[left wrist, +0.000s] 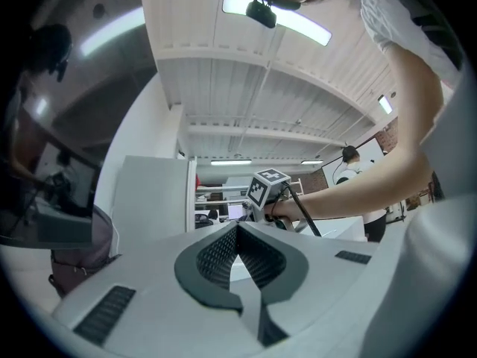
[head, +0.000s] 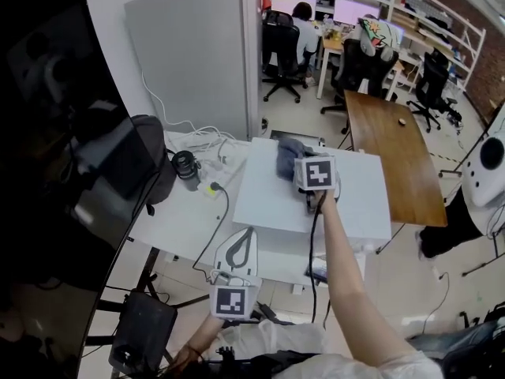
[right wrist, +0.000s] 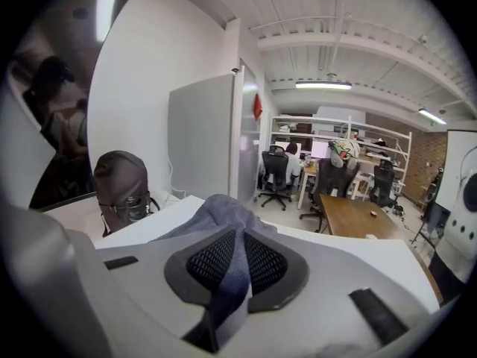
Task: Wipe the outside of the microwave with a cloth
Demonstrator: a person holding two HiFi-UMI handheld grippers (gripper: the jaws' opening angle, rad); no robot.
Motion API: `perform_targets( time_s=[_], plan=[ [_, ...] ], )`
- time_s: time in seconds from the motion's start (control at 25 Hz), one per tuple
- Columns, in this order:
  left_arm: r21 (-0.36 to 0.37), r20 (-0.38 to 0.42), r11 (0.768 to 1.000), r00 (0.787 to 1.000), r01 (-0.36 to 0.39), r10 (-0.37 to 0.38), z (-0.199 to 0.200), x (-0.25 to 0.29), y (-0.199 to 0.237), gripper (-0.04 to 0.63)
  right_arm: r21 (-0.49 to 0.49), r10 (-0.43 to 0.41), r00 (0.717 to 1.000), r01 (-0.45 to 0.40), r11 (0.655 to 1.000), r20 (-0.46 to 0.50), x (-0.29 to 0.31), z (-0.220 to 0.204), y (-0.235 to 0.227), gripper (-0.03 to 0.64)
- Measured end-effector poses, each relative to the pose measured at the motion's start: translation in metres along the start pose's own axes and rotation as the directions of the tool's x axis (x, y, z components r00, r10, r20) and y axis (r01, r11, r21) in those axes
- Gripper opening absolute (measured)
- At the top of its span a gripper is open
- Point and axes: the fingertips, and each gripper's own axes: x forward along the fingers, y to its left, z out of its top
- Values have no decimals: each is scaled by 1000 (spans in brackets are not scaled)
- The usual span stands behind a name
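Looking down on a white surface (head: 177,215) in an open office. At far left, a tall dark glossy screen (head: 47,172), with a dark backpack (head: 150,160) just beside it. Behind these, a grey partition panel (head: 193,54) standing upright. Next to the backpack, a small black round item (head: 187,166) and a tangle of white cables (head: 209,144) lying on the surface.

Low in the middle, the left gripper (head: 249,235), held in front of the near left corner of the white box and well apart from the cloth. Jaws brought together at the tips, nothing between them.

Right of centre, the microwave (head: 351,208), a white box seen from the top, standing on the surface. On its top, toward the far left corner, a bunched blue-grey cloth (head: 288,155). Pinched in the right gripper (head: 297,169), jaws closed narrowly on a fold of the fabric, the rest spilling ahead onto the microwave's top. Behind that gripper, a forearm (head: 339,259) reaching in from the lower edge.

Further right, a brown wooden table (head: 390,152) standing apart on the floor, with dark office chairs (head: 359,65) beyond.
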Motion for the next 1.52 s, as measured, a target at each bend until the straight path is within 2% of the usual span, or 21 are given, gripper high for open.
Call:
perform_targets(
  time_s=[0.12,0.24,0.44,0.52,0.6,0.64,0.72,0.84,0.92,1.04,1.12,1.24,1.36,1.52],
  plan=[
    [-12,-13,999,999,31,-31,-5,3,-13,2,60,-78,996,81,995,-43,-14,-26,-52,58],
    [-19,-20,998,998,52,-53,-9,5,-23,2,96,-126,991,130,987,-45,-27,-44,-104,58],
    [-22,-26,996,996,87,-88,-12,7,-38,2,172,-264,960,276,946,-91,-67,-78,-195,58],
    [-29,-29,995,995,91,-92,-12,7,-41,2,200,-301,948,316,928,-102,-82,-87,-218,57],
    [-33,-31,996,996,87,-88,-13,7,-41,2,234,-302,951,310,922,-71,-93,-85,-223,57],
    [-32,-35,996,996,83,-84,-13,6,-41,2,256,-278,960,275,927,-26,-98,-77,-215,57],
    [-30,-43,997,996,74,-75,-14,4,-40,2,292,-183,977,145,945,109,-108,-44,-175,57],
    [-21,-40,998,997,60,-60,-12,2,-39,2,255,-10,957,-67,965,291,-121,13,-83,57],
    [-11,-41,999,998,46,-47,-12,-4,-35,2,191,107,932,-182,965,346,-122,37,-15,55],
    [-24,-38,1000,999,10,-11,-12,-12,-24,2,93,246,916,-288,953,318,-103,46,75,57],
    [-16,-38,1000,999,-11,11,-11,-18,-15,2,60,292,925,-315,947,244,-83,31,113,57],
    [-13,-44,999,998,-34,33,-10,-25,-8,2,22,276,953,-281,960,129,-59,-1,127,57],
    [-23,-47,999,998,-36,35,-10,-27,-7,2,13,194,978,-196,981,76,-54,-23,95,57],
    [-31,-58,999,998,-10,9,-15,-23,-13,2,88,123,991,-127,988,45,-61,-45,31,57]
  ],
)
